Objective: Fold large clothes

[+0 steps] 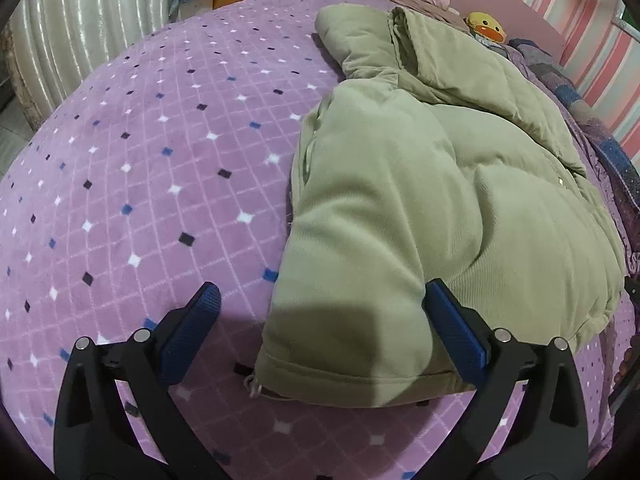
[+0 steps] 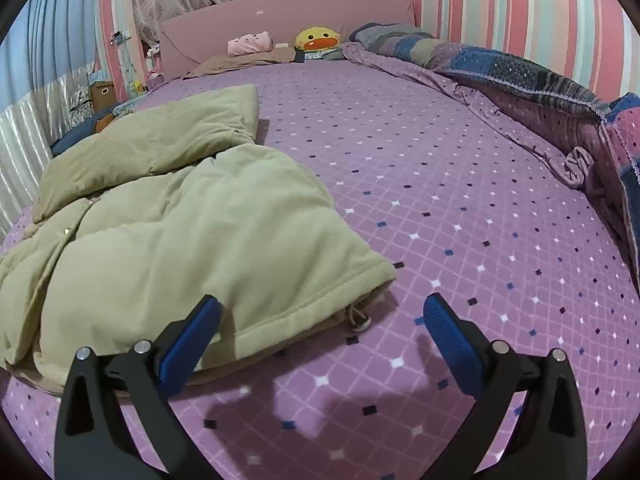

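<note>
Your olive padded jacket [image 1: 420,184] lies rumpled on the purple fleece blanket [image 1: 140,160], hem toward you. Both tools are spread wide and hold nothing — the left gripper [image 1: 324,330] straddles the near hem, the right gripper [image 2: 322,336] hangs by the hem corner and its drawcord [image 2: 360,320]. Expect a soft, puffy, springy bulk, likely light but slippery under the pads; pinch the stitched hem band [image 2: 280,324], where 2 layers give firmer purchase.

The coat [image 2: 168,216] lies on the bed [image 2: 440,200], at ten o'clock from the right gripper [image 2: 322,334], with the duck toy [image 2: 316,40] far behind at twelve o'clock.
</note>
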A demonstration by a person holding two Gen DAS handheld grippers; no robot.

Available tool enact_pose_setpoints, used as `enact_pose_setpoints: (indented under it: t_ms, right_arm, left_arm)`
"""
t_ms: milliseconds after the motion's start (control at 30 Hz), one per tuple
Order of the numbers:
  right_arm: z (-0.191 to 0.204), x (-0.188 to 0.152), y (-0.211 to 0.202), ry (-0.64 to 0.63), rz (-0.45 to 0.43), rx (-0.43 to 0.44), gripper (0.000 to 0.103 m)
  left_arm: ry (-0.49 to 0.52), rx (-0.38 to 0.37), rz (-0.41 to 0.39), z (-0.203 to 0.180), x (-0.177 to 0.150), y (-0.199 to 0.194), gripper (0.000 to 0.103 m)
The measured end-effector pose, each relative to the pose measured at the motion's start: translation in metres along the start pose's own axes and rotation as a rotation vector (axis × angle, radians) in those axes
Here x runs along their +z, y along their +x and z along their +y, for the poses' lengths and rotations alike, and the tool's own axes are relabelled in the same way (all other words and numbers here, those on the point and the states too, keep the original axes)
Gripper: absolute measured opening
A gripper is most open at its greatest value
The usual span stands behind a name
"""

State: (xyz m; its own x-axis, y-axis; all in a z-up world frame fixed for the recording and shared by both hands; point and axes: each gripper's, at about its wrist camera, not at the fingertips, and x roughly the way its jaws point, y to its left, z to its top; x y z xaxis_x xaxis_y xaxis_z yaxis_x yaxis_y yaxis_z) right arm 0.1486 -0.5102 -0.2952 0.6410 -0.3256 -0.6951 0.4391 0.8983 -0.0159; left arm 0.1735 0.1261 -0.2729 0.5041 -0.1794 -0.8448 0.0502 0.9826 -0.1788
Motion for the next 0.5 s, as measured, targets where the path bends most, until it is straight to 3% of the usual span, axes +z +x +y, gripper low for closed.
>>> enact_pose_setpoints:
  t_ms: [133, 233, 300, 500]
  right_arm:
    - [-0.002, 0.002, 0.0, -0.045, -0.01, -0.003, 0.101]
    - [-0.003, 0.007, -0.001, -0.077, -0.018, -0.005, 0.101]
    - [-0.005, 0.011, 0.0, -0.085, -0.016, 0.004, 0.101]
    - [-0.012, 0.025, 0.012, -0.099, -0.008, 0.064, 0.101]
  left_arm:
    - [0.033, 0.016, -0.019, -0.007, -0.002, -0.001, 0.099]
    - [0.065, -0.009, -0.013, -0.012, -0.002, 0.0, 0.087]
    - [0.09, -0.027, -0.008, -0.017, -0.003, 0.0, 0.073]
    - [0.162, 0.026, -0.017, -0.032, -0.008, 0.0, 0.072]
